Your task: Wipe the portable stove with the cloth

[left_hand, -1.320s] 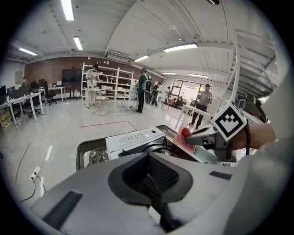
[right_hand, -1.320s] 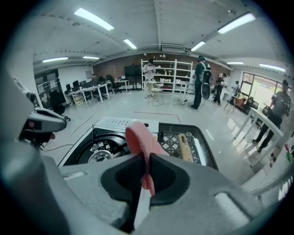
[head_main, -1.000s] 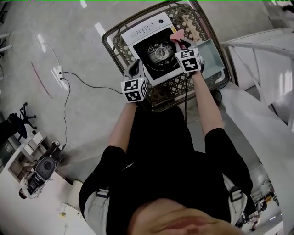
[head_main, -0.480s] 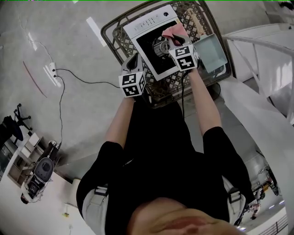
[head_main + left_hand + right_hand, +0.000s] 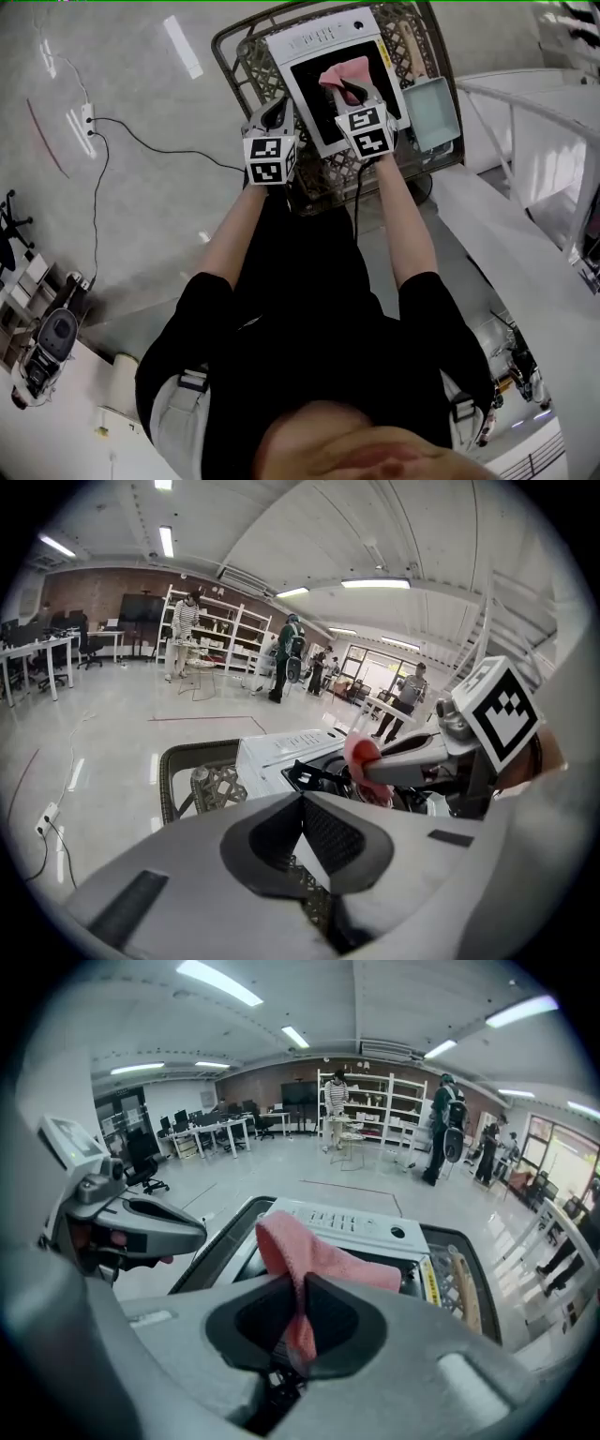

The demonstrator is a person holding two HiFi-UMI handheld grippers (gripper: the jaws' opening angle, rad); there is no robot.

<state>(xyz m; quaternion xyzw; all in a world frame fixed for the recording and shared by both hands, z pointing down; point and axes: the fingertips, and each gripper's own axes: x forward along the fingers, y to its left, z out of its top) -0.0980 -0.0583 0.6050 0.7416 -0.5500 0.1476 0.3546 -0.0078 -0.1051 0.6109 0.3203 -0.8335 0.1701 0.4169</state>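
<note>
- A dark woven table (image 5: 251, 75) with a raised rim carries everything.
- The portable stove (image 5: 323, 39) lies on its middle.
- Just right of the stove lies a wooden piece (image 5: 405, 42).
- Farther right of the stove, at the rim, sits a pale shallow tray (image 5: 429, 111).

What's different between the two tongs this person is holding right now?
The right tongs are clamped on a pink cloth; the left tongs are shut on nothing. The right tongs are over the black top of the portable stove; the left tongs sit off its left side, above the woven table. Both carry a marker cube and point the same way.
</note>
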